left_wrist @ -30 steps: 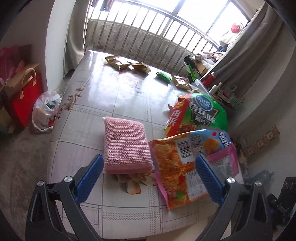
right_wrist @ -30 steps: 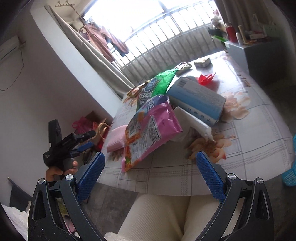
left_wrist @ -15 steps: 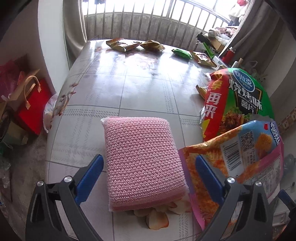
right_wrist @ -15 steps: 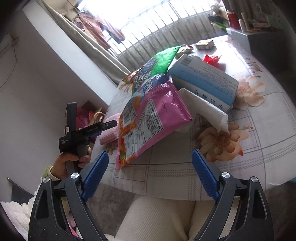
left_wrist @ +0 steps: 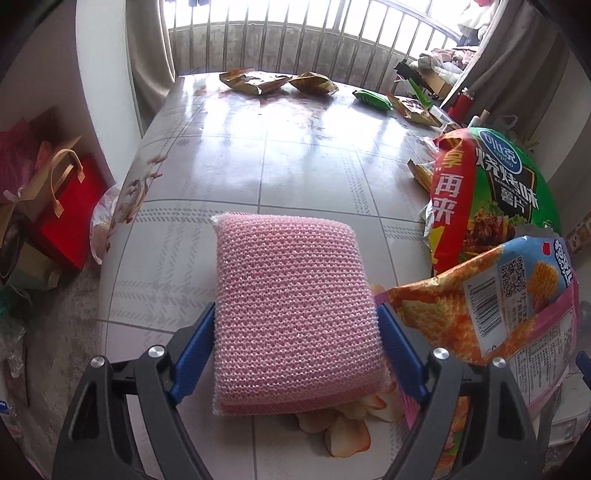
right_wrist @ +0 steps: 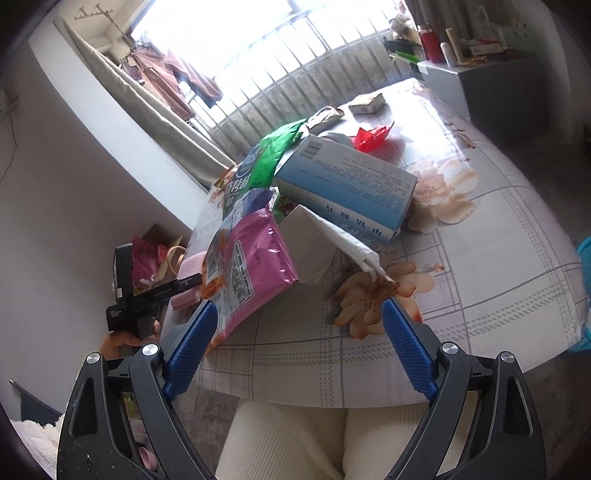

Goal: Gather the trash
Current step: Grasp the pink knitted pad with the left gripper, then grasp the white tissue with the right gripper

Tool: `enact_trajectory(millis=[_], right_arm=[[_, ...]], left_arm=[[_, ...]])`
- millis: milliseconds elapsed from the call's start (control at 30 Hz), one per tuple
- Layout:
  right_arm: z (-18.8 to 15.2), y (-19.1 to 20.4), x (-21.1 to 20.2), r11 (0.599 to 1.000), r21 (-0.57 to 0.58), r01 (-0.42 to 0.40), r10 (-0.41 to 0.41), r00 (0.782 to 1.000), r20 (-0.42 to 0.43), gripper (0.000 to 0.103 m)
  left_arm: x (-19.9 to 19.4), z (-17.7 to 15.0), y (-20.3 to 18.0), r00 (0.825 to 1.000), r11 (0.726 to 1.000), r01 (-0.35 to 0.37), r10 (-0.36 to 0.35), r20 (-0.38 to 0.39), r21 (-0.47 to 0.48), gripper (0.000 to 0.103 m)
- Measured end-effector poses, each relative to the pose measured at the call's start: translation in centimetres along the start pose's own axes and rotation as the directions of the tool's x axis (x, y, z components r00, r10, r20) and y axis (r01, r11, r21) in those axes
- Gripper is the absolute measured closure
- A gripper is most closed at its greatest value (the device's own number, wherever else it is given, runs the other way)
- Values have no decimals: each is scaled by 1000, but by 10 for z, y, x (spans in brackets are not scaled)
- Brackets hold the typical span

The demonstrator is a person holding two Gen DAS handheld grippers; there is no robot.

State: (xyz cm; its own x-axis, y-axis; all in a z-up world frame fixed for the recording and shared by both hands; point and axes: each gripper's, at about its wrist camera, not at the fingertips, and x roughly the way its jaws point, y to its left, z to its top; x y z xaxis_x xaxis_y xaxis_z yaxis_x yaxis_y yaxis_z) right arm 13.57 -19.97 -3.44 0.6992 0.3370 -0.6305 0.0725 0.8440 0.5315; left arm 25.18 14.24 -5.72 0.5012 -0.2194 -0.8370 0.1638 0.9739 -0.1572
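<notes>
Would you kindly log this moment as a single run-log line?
left hand-held gripper: closing around pink sponge | right hand-held gripper: open, empty, near pink snack bag | table: wrappers remain

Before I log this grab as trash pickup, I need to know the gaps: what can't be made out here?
- Pink sponge: underside hidden by itself, left wrist view; whether the pads press it is unclear.
- Pink snack bag: hides most of the sponge, right wrist view.
- Blue box: text too small.

bright daylight through blown-out window (left_wrist: 295,22), glare on glossy table (left_wrist: 295,147), fisheye-curved dark corners, sharp focus
</notes>
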Motion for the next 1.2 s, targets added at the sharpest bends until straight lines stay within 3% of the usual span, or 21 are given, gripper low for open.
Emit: enact_trajectory(millis=[300,500,667,833,1200], right_arm=[[12,-21,-5,999,45,11,-12,1000,20,28],[14,-29,-3,998,59,10,-11,1000,15,34],[16,-31,1,999,48,19,-20,1000,9,42],[22,-25,7,999,-8,51,-51,999,17,49],[35,-13,41,982,-151,114,-117,993,-12,58]], left_arm=[[-10,-2,9,999,998,31,-30,23,-45,24],[-32,-4,16,992,990,106,-98,84,-91,24],[-48,-5,20,975,975,182,-163,148,-126,24],[-66,-8,21,956,966,218,-184,226,-136,24],[-91,-24,9,930,954,264,-214,298,-141,24]])
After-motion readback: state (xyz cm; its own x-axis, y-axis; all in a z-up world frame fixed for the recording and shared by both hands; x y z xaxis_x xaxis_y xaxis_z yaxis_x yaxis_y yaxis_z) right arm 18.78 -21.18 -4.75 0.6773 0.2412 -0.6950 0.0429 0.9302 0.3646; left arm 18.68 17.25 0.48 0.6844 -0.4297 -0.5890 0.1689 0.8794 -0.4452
